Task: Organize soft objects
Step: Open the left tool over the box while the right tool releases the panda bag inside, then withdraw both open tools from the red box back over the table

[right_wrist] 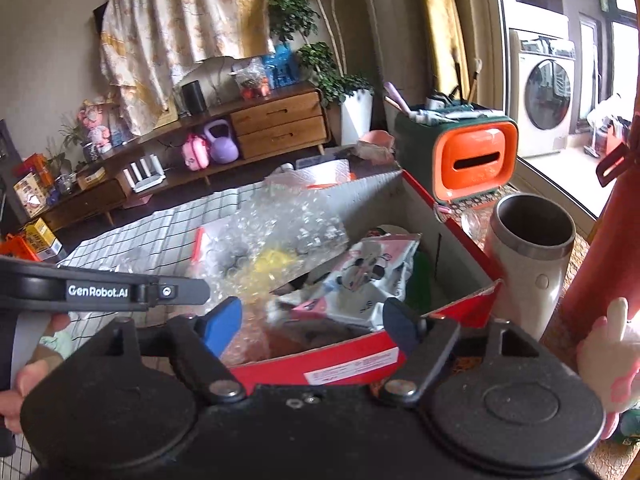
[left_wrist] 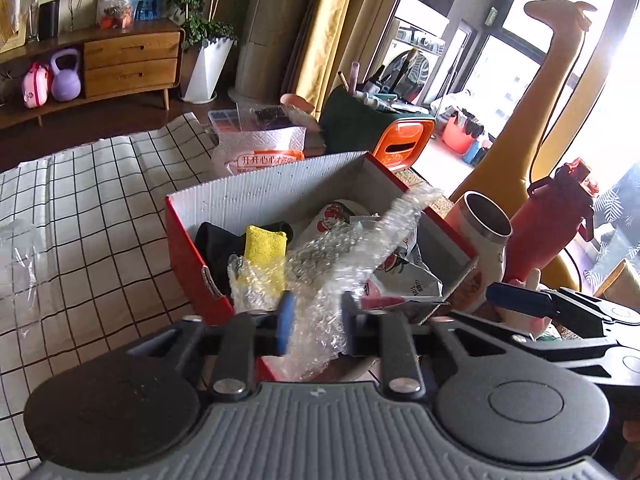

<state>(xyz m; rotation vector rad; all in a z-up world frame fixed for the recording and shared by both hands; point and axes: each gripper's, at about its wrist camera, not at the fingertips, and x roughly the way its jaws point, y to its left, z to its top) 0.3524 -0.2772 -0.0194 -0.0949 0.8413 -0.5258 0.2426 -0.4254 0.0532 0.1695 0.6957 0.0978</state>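
A red cardboard box stands on a checked cloth, also seen in the right wrist view. It holds a yellow cloth, a black fabric and printed soft bags. A sheet of clear bubble wrap lies between the jaws of my left gripper and trails over the box; the jaws stand a little apart around it. It shows blurred in the right wrist view. My right gripper is open and empty at the box's near edge.
A steel-rimmed white cup and a red bottle stand right of the box. An orange-and-green organiser with pens stands behind it. The checked cloth spreads left. A pink plush is at the right edge.
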